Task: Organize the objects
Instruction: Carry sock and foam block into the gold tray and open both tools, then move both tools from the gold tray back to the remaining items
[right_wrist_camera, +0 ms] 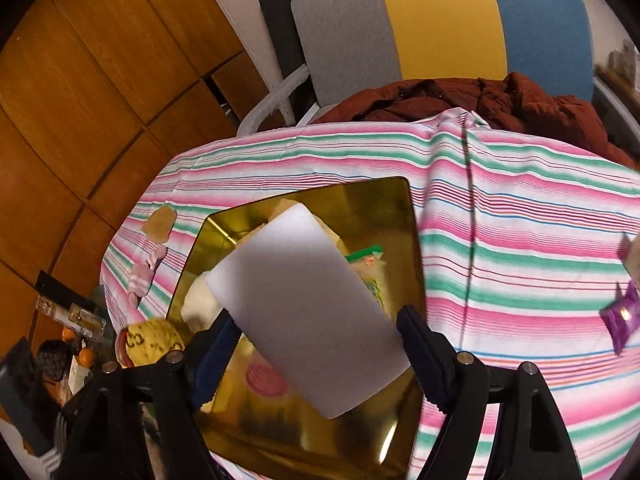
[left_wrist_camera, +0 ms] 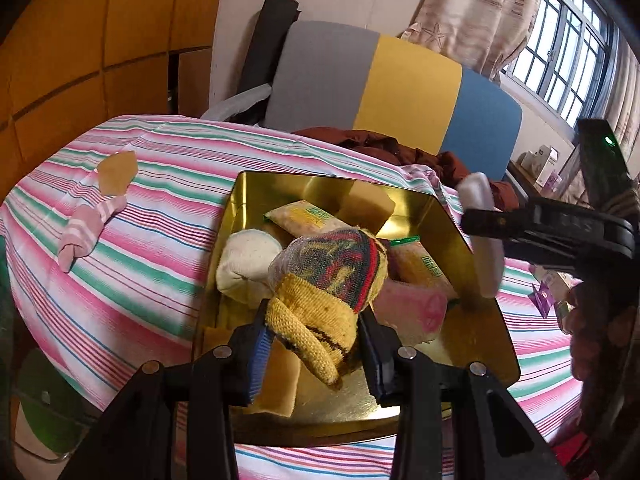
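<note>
My left gripper [left_wrist_camera: 316, 344] is shut on a yellow knitted sock roll with a dark patterned end [left_wrist_camera: 328, 276], held over the gold tin [left_wrist_camera: 484, 344]. The tin holds a white sock ball [left_wrist_camera: 248, 260], snack packets [left_wrist_camera: 308, 220] and a pink packet [left_wrist_camera: 412, 308]. My right gripper [right_wrist_camera: 316, 340] is shut on a white flat block [right_wrist_camera: 308, 304], held tilted over the tin [right_wrist_camera: 304, 436]. In the left wrist view that block [left_wrist_camera: 480, 232] hangs at the tin's right rim. The yellow sock [right_wrist_camera: 154, 340] shows at the tin's left edge in the right wrist view.
The tin sits on a striped cloth [left_wrist_camera: 152, 216]. A pink striped sock [left_wrist_camera: 88, 228] and a tan piece [left_wrist_camera: 118, 172] lie at the left. A purple wrapper [right_wrist_camera: 622, 316] lies at the right. A brown jacket [right_wrist_camera: 480, 100] and a chair [right_wrist_camera: 440, 20] are behind.
</note>
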`<state>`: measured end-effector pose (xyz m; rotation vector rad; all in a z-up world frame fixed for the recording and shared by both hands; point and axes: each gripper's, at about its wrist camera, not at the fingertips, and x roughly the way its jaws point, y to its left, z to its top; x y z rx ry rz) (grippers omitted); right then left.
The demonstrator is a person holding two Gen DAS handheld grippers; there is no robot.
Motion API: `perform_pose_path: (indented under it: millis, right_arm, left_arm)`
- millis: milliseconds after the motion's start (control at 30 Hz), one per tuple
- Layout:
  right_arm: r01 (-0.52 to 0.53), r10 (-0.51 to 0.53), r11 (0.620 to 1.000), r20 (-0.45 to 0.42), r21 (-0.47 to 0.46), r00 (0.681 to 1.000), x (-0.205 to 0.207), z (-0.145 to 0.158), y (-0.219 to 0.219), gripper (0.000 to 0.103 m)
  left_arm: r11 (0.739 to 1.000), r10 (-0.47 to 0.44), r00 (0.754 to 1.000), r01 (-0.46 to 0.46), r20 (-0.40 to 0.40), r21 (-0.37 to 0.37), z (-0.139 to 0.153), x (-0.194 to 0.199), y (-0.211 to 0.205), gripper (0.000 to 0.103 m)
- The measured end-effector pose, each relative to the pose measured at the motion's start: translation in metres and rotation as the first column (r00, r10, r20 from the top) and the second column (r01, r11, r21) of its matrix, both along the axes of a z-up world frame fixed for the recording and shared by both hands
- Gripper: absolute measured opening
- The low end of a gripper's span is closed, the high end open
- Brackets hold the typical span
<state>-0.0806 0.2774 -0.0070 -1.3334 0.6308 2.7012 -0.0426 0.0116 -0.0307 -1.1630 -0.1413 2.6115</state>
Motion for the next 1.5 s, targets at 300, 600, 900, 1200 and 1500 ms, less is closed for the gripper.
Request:
perform_pose_path:
  millis: [300, 600, 900, 1200, 1500]
  right_arm:
    - [0.014, -0.015, 1.000, 0.030, 0.022, 0.999, -0.027, -0.011, -0.001, 0.084]
    - [0.034, -0.034, 0.999, 0.014, 0.030, 0.999, -0.023, -0.014, 0.004, 0.092]
    - [0.038, -0.038, 0.997, -0.006, 0.070, 0.999, -0.002, -0.011, -0.005, 0.092]
    - [0.071, -0.047, 0.966, -0.100, 0.250, 0.994, 0.036, 0.012, -0.023, 0.093]
    - [0.070, -0.021, 0.930, -0.137, 0.362, 0.990, 0.062, 0.016, -0.040, 0.096]
  left_arm:
    - [0.999, 0.007, 1.000, -0.006, 0.012, -0.033, -0.002, -0.002, 0.012, 0.053]
    - [0.997, 0.032, 0.999, -0.032, 0.000, -0.077, 0.002, 0.000, 0.015, 0.055]
    - [0.996, 0.037, 0.999, -0.039, -0.029, -0.082, 0.013, 0.008, 0.015, 0.055]
    - [0.995, 0.036, 0.998, -0.041, -0.055, -0.089, 0.021, 0.018, 0.017, 0.055]
    - [0.994, 0.040, 0.996, -0.047, -0.077, -0.096, 0.028, 0.027, 0.018, 0.055]
